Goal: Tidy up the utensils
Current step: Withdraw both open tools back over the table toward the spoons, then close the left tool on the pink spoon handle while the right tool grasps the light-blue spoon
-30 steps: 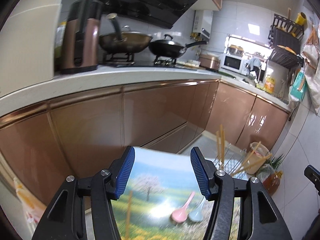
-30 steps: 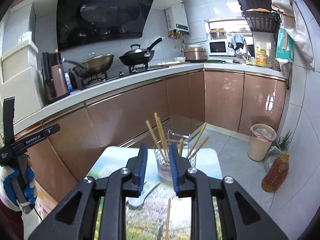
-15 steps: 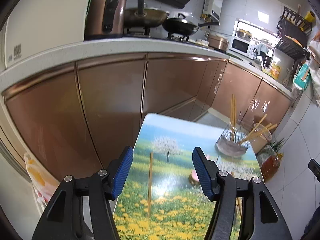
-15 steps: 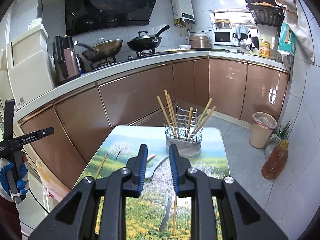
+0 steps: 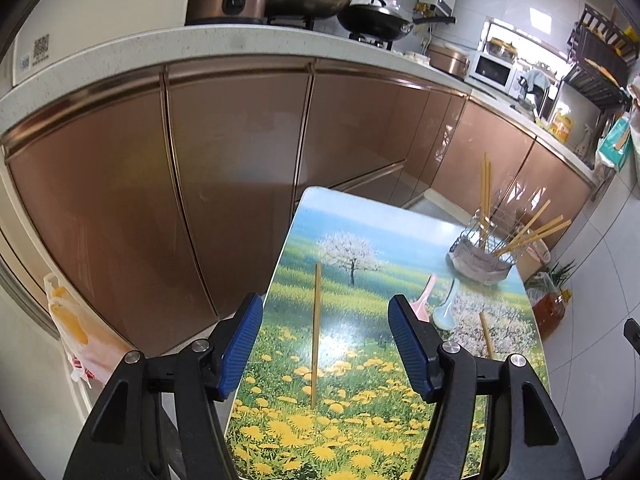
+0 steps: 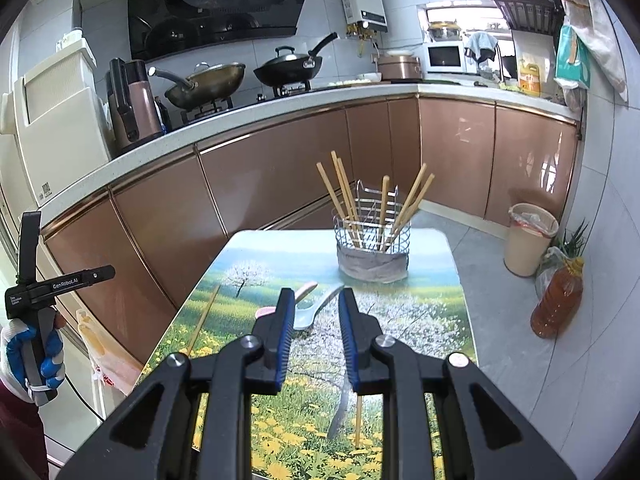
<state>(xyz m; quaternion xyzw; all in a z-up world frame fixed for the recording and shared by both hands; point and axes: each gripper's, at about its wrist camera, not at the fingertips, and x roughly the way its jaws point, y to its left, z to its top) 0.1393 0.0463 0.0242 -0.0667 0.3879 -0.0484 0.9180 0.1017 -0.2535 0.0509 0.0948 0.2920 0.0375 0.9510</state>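
Right view alone shows trash bin [image 6: 530, 240]; both hand-held grippers agape, seemingly empty

Two loose chopsticks [image 5: 316, 336] [image 5: 485, 334], two spoons [image 5: 424, 297] [image 5: 446, 307], one wire holder [image 6: 374, 236], six chopsticks [image 6: 383, 210] standing inside

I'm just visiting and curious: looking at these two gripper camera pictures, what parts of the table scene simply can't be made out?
- Pink spoon: right wrist view, its bowl is mostly behind the right gripper; left wrist view, behind the left gripper.
- Right-hand chopstick: right wrist view, its far end is behind a finger.
- Wire holder: a grey wrap hides its base.
- Table: near edge cut off by the frame in both views.
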